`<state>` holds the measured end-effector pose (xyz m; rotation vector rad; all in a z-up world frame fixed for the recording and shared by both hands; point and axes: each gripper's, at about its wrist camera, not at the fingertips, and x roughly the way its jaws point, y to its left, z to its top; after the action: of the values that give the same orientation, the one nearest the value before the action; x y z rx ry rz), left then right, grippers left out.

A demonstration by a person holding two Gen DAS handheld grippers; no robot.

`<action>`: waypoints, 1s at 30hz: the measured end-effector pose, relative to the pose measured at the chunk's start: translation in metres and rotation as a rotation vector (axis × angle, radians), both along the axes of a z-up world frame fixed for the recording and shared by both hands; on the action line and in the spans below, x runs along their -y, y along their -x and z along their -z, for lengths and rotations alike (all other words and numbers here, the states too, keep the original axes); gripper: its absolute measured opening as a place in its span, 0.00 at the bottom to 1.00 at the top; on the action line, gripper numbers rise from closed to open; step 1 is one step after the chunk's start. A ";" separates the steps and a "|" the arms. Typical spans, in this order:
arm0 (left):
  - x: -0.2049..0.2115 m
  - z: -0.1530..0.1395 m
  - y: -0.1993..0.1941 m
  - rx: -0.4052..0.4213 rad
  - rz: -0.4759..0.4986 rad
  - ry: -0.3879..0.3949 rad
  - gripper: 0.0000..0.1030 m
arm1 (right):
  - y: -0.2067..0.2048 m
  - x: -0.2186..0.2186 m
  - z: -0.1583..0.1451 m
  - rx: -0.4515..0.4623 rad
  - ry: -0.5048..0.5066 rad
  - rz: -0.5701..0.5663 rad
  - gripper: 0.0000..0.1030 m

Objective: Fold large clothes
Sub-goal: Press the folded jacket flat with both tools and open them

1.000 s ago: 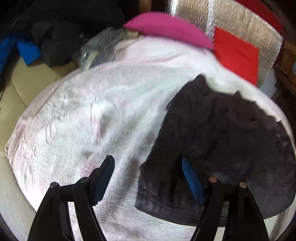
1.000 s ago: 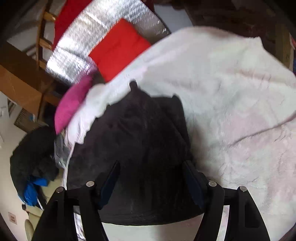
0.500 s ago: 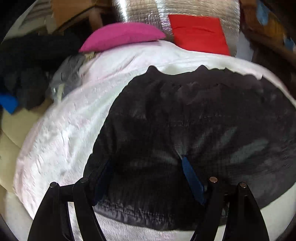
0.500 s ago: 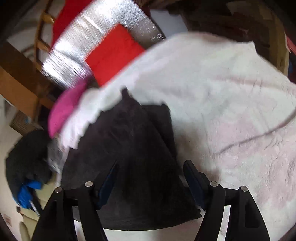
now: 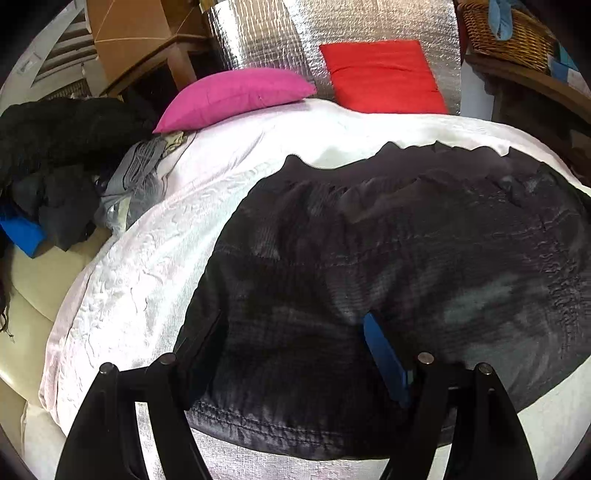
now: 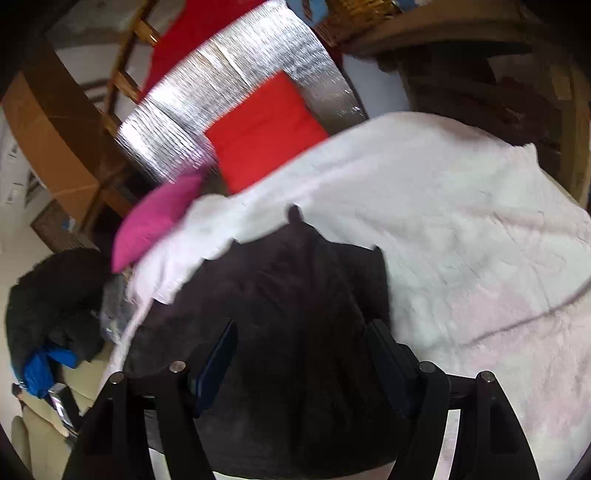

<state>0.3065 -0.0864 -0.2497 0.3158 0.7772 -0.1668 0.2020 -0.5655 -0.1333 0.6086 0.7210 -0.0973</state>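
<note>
A large black garment [image 5: 406,266] lies spread on a white-pink blanket [image 5: 155,266], its stitched hem toward me. My left gripper [image 5: 295,332] hovers open over its near left part, with nothing between the fingers. In the right wrist view the same garment [image 6: 295,314] fills the middle and my right gripper [image 6: 303,343] is open above it, empty.
A pink cushion [image 5: 236,96] and a red cushion [image 5: 384,74] sit at the blanket's far edge against a silver foil panel [image 5: 332,33]. A pile of dark and grey clothes [image 5: 74,177] lies left. A wicker basket [image 5: 509,33] stands on wooden furniture at the right.
The left gripper has swung right, from over the bare blanket to over the garment. The right gripper has shifted only slightly. Both stayed open.
</note>
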 end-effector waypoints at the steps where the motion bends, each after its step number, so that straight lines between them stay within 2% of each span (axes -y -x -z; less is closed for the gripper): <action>1: 0.002 -0.002 0.003 0.012 0.007 -0.002 0.74 | -0.001 -0.003 -0.002 0.015 0.001 -0.010 0.73; 8: 0.008 -0.004 0.008 0.044 0.030 -0.019 0.74 | 0.009 -0.008 -0.017 0.106 0.060 0.047 0.73; 10: 0.009 -0.005 0.009 0.047 0.031 -0.021 0.74 | 0.015 -0.004 -0.021 0.149 0.034 0.058 0.73; 12: 0.008 -0.004 0.008 0.046 0.030 -0.020 0.74 | 0.015 -0.002 -0.023 0.147 0.006 0.034 0.73; 17: 0.011 -0.003 0.008 0.047 0.030 -0.028 0.74 | 0.000 -0.017 -0.006 0.051 0.020 -0.029 0.73; 19: 0.011 -0.002 0.007 0.045 0.031 -0.032 0.74 | -0.012 -0.021 0.011 -0.038 0.003 -0.057 0.73; 22: 0.010 -0.002 0.006 0.041 0.034 -0.036 0.74 | -0.029 -0.021 0.047 -0.219 -0.004 -0.053 0.73; 23: 0.010 -0.001 0.006 0.040 0.035 -0.037 0.74 | -0.032 -0.020 0.055 -0.242 -0.012 -0.055 0.73; 27: 0.008 -0.002 0.005 0.034 0.034 -0.036 0.74 | -0.031 -0.023 0.053 -0.232 0.015 -0.070 0.73; 30: 0.000 -0.008 0.004 0.006 0.019 0.029 0.74 | -0.026 -0.018 0.049 -0.208 -0.005 -0.074 0.73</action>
<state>0.3025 -0.0861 -0.2418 0.2959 0.7657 -0.1953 0.2284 -0.5472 -0.1821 0.5814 0.9449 -0.0907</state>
